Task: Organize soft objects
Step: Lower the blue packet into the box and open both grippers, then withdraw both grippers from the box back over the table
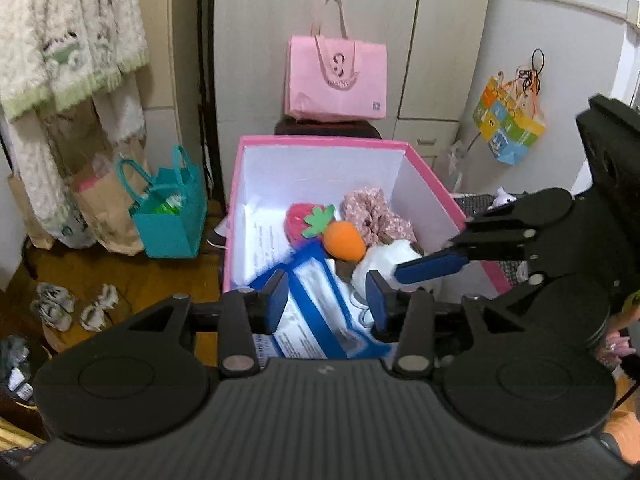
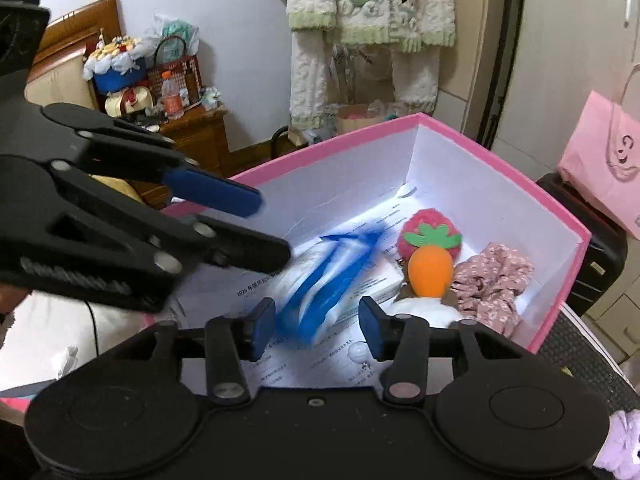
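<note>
box (image 2: 404, 120) open above, toys (image 2: 432, 270) crowding right

Both wrist views look down, close, into the pink box (image 1: 320, 146), from opposite sides.

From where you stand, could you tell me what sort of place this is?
Probably a bedroom at home: fleece pajamas hang by a wardrobe, and a wooden nightstand stands cluttered nearby.

I'm seeing the orange carrot plush (image 1: 345, 241), red strawberry plush (image 1: 298, 222) and floral scrunchie (image 1: 374, 214) lying together inside the pink box (image 1: 320, 143).
</note>
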`<state>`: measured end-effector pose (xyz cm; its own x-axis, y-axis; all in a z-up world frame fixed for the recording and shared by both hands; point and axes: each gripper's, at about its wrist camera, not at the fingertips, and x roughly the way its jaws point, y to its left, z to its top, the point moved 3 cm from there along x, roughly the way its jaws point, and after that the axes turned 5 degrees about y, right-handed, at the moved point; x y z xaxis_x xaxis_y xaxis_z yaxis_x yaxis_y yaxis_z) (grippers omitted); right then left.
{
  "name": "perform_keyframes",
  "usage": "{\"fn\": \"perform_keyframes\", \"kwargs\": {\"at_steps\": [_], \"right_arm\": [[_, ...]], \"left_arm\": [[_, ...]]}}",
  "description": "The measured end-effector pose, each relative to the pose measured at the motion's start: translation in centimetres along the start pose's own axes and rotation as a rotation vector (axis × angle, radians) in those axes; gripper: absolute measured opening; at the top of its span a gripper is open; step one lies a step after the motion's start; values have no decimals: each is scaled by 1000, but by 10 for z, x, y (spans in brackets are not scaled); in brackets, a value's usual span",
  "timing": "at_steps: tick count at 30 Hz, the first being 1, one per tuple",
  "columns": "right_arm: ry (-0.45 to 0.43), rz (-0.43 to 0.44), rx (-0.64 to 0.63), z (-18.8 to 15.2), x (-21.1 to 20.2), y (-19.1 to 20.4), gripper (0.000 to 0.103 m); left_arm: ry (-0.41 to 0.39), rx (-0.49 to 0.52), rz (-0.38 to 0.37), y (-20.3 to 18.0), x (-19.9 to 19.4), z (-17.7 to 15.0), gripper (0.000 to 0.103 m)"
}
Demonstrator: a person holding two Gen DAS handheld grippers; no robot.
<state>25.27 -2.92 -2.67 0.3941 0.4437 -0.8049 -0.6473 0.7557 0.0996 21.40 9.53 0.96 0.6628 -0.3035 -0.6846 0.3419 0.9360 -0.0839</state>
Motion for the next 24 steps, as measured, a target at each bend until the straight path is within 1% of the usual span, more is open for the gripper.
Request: {"fn": "perform_keyframes", "kwargs": {"at_steps": [4,9,14,20,22,24], "right_arm": [[-29,14,31,-11,-24,-2,54],[-74,-1,52,-24,-60,2,54],[-124,-13,50,-35,-106,12,54],[-173,-34,33,-55,-159,26,55],[-188,-55,42,-67,-175,28,55],[-208,-95,65,-79,-188,28,56]], "left_arm": [[-12,-7,-2,2,-23,0,45],[-18,33,-13,-9,-51,-2,47],[-1,82,-77,-29,-79,-3,50],[4,172,-134,-66,-112,-15,54],[14,195,-161,-77,-119,-19,57],[29,216,-187,-89,-124,-24,58]]}}
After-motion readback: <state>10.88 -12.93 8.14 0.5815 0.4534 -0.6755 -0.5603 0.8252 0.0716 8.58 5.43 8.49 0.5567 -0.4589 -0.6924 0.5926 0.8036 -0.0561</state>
